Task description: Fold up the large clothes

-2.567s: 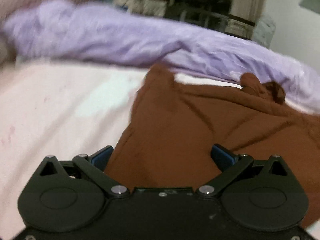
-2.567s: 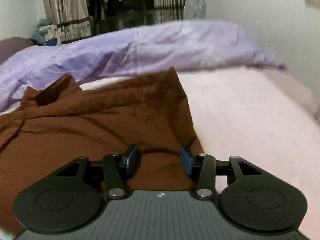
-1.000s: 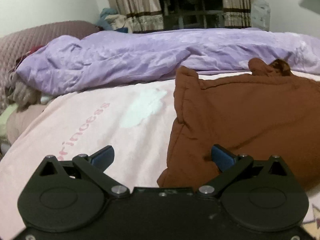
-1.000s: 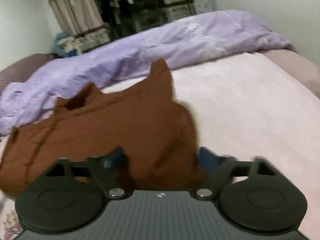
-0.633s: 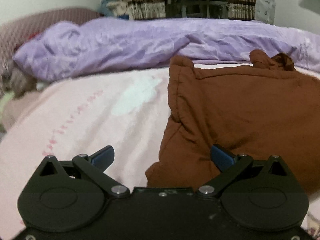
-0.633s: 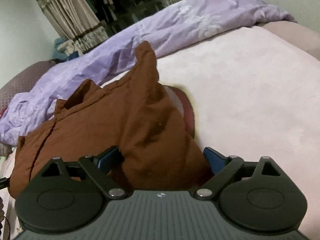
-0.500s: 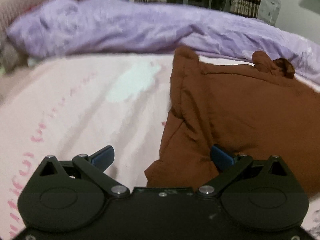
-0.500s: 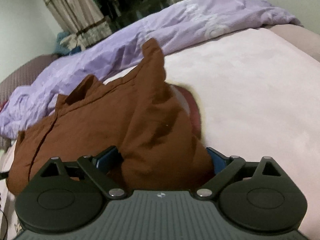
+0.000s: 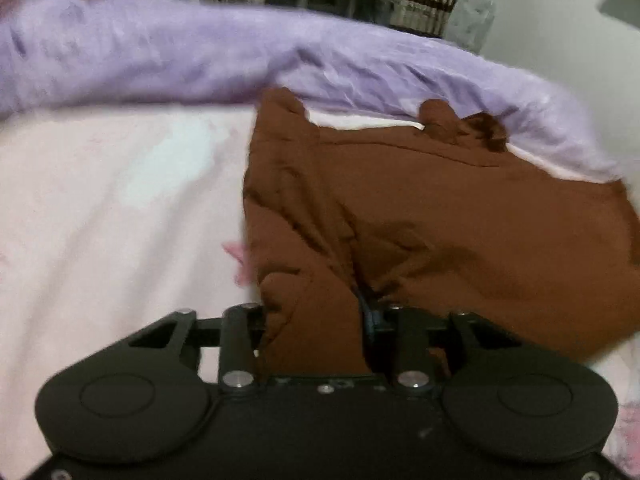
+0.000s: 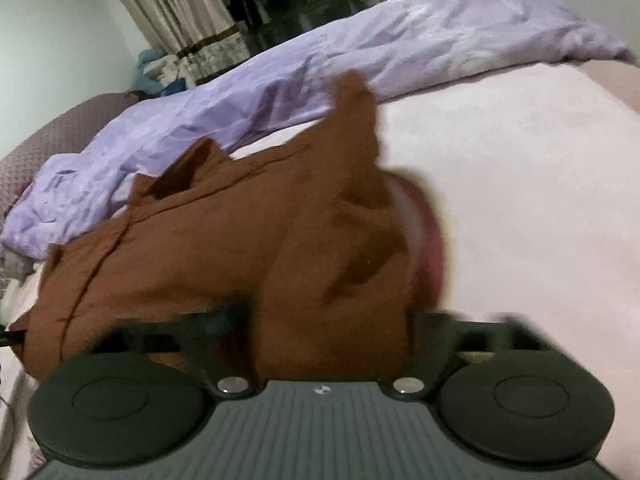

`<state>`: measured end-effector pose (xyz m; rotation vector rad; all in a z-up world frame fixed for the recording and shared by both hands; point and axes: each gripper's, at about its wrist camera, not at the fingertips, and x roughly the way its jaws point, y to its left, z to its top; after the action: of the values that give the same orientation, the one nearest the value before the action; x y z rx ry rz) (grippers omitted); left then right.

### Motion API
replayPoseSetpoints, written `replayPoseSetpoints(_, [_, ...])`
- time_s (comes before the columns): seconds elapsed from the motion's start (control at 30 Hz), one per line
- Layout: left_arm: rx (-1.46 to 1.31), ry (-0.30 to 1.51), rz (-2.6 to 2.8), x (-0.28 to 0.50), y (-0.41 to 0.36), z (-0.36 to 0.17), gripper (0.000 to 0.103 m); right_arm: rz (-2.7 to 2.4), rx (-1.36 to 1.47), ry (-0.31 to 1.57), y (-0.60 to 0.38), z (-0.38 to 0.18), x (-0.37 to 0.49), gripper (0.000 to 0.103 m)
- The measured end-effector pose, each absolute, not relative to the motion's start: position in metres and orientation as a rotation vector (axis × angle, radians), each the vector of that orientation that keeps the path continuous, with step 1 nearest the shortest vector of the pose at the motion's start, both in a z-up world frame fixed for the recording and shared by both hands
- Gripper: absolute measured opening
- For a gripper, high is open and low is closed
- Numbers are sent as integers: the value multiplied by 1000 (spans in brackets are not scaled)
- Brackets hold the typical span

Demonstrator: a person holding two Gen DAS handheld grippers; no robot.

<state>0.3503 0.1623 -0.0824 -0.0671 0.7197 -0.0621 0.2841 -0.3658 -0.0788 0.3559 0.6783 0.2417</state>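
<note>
A large brown garment point(image 9: 440, 208) lies on the pink bed sheet point(image 9: 100, 220), its far edge near the purple duvet. My left gripper point(image 9: 316, 316) is shut on a bunched near-left corner of the brown garment. In the right wrist view the same garment point(image 10: 200, 240) fills the middle. My right gripper point(image 10: 332, 320) has a thick fold of the garment between its fingers; that part is blurred and the fingertips are hidden by cloth.
A crumpled purple duvet point(image 9: 160, 52) runs across the far side of the bed, also in the right wrist view point(image 10: 360, 52). Curtains and a dark clothes rack point(image 10: 240, 0) stand behind. A mauve headboard or pillow point(image 10: 60, 132) is at the left. Pink sheet point(image 10: 540, 200) extends right.
My left gripper has closed from open onto the garment's near-left corner. My right gripper's fingers have moved inward around the fold. Both views are now blurred with motion.
</note>
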Motion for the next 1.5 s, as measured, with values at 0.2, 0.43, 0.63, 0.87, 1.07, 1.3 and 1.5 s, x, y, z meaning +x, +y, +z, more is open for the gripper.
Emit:
replayPoseSetpoints(0.2, [-6,586,-38,316,155,-55,12,264,404,592,-376,-43,259,24])
replayPoseSetpoints(0.43, [-157,487,-69,229,198,1,10,320,338,550,-373,13,191,17])
replayPoseSetpoints(0.63, [-108,755,-49,218,188,-58,17,286,332,699,-378,-22,188,18])
replayPoseSetpoints(0.87, [179,606,232,216,137,-57,86,118,212,808,-376,-70,227,91])
replayPoseSetpoints(1.07, [153,495,202,229,112,-20,100,-206,-54,445,-340,-26,204,87])
replayPoseSetpoints(1.3, [135,415,158,280,67,-10,100,-16,-32,360,-260,-17,222,89])
replayPoseSetpoints(1.5, [105,388,102,316,45,-34,101,222,-57,461,-201,-53,246,86])
